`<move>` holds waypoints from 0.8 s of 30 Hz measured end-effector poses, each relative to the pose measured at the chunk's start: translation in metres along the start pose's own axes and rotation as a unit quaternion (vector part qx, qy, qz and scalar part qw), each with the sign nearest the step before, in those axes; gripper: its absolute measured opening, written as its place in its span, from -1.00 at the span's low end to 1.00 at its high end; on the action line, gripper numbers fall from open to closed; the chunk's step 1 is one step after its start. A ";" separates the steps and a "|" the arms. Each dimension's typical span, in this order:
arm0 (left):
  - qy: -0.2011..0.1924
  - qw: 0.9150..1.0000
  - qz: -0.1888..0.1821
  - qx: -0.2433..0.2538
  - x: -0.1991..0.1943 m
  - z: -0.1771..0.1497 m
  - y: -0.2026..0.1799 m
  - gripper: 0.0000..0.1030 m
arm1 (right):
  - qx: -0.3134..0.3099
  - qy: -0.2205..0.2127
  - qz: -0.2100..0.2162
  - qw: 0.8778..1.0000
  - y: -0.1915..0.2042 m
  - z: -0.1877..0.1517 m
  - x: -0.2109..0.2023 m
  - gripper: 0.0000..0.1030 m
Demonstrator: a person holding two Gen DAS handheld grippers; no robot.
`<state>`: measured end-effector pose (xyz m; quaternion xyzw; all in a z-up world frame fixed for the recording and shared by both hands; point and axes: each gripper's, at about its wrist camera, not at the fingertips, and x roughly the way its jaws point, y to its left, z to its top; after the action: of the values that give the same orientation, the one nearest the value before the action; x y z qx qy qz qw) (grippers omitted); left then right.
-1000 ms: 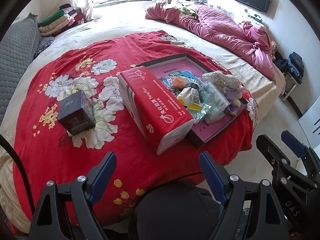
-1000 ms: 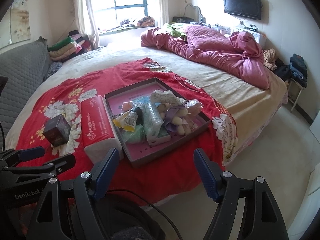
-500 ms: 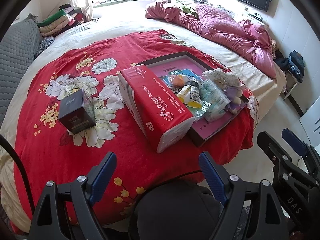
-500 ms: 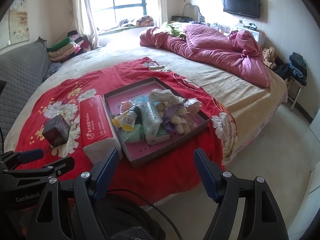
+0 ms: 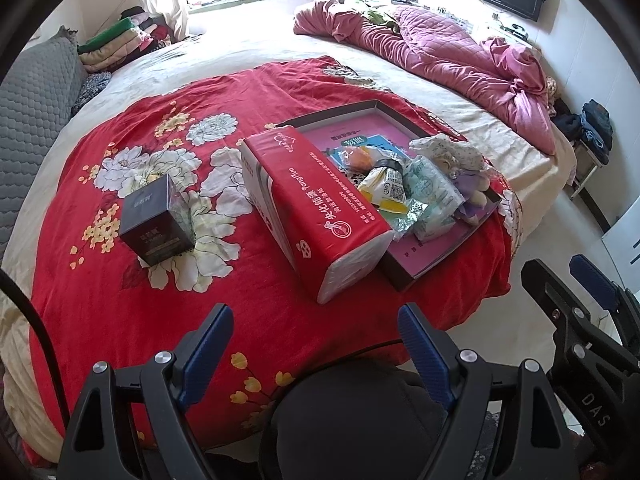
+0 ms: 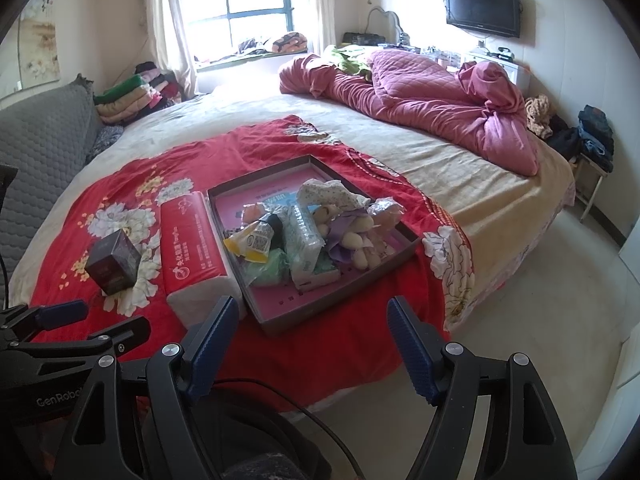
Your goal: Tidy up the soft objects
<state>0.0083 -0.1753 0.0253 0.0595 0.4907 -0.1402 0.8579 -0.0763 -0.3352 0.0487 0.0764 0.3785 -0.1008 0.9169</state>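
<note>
Both grippers hanging out at the bottom of their frames, above the near edge of the bed. Left gripper with jaws wide apart, nothing between them. Right gripper same deal, jaws spread and empty (just red blanket and floor showing in the gap).

Red floral blanket spread over the near half of the bed, filling the centre of both views. On it, roughly mid-frame, a shallow dark tray with a pink inside. Piled in the tray, all touching each other: a yellow-and-white snack packet, a clear-wrapped tissue pack, something green and crinkly, a plush doll in purple and a floral fabric piece draped on top at the back. Hard to tell what the smaller bits underneath are.

Long red tissue package lying right against the tray's left side, maybe leaning on its rim in the left wrist view. Small dark box upright on a white flower print, well apart from the tray, left of centre.

Crumpled pink quilt across the upper right, folded clothes stack in the upper left by the window.
</note>
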 end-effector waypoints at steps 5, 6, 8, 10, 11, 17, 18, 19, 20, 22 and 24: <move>0.000 1.000 0.001 0.001 0.000 0.000 0.000 0.62 | -0.001 0.000 0.001 1.000 0.000 0.000 0.000 0.50; 0.000 1.000 0.002 0.000 0.000 0.000 0.000 0.62 | -0.001 0.000 0.001 1.000 0.000 0.000 0.000 0.50; 0.001 1.000 0.002 -0.001 0.000 0.000 0.001 0.62 | -0.001 0.001 0.001 1.000 0.000 0.000 0.000 0.50; 0.000 1.000 0.005 -0.001 0.000 -0.001 0.002 0.62 | -0.001 0.000 0.000 1.000 0.000 0.000 0.000 0.50; 0.001 1.000 0.005 -0.001 0.000 -0.001 0.003 0.62 | 0.000 -0.002 0.000 1.000 0.000 0.000 -0.001 0.50; 0.003 1.000 0.007 -0.003 0.001 0.000 0.004 0.62 | 0.000 -0.003 0.001 1.000 0.000 0.000 -0.001 0.50; 0.003 1.000 0.008 -0.002 0.002 -0.001 0.004 0.62 | -0.001 -0.003 0.000 1.000 0.000 0.000 -0.001 0.50; 0.003 1.000 0.009 -0.002 0.002 0.000 0.004 0.62 | 0.000 -0.004 0.000 1.000 0.000 0.000 -0.001 0.50; 0.004 1.000 0.009 -0.001 0.002 0.000 0.003 0.62 | -0.001 -0.004 0.000 1.000 0.000 0.000 -0.001 0.50; 0.003 1.000 0.010 -0.001 0.003 0.000 0.003 0.62 | -0.002 -0.005 0.000 1.000 -0.001 0.000 -0.001 0.50; 0.003 1.000 0.009 0.001 0.003 0.000 0.003 0.62 | -0.002 -0.005 0.001 1.000 -0.001 0.000 -0.001 0.50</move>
<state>0.0105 -0.1734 0.0223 0.0653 0.4925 -0.1325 0.8577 -0.0771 -0.3361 0.0498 0.0743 0.3740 -0.0998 0.9190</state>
